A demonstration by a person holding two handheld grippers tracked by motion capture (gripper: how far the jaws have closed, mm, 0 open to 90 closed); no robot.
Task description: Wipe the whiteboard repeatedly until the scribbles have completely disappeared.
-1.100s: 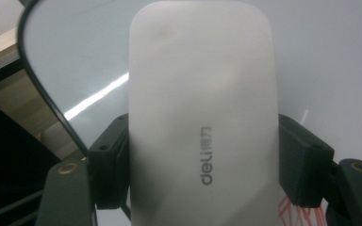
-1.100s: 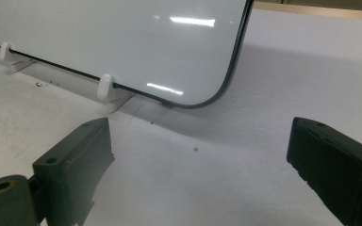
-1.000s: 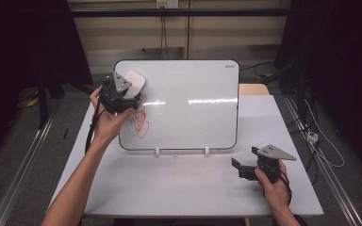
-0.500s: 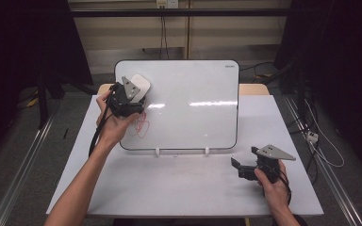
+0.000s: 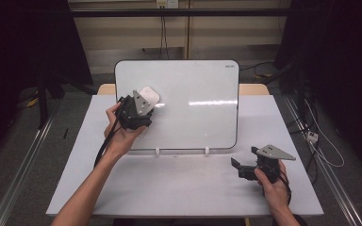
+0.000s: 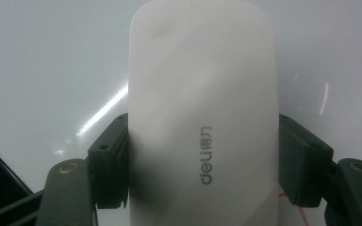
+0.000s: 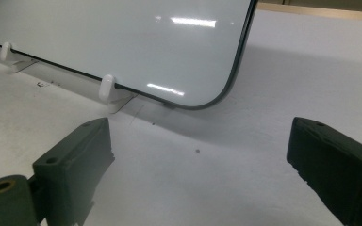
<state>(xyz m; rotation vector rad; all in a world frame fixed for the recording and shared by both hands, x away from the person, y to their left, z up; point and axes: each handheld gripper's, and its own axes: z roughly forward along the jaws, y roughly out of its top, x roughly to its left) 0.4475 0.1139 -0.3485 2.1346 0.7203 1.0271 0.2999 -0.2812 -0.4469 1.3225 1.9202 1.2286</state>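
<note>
The white eraser (image 6: 202, 117), at the whiteboard's (image 5: 198, 108) upper left in the high view, is clamped between the left tongs (image 5: 143, 106) against the board. The right tongs (image 5: 242, 168) rest wide apart at the bench's (image 5: 169, 188) lower right.
</note>
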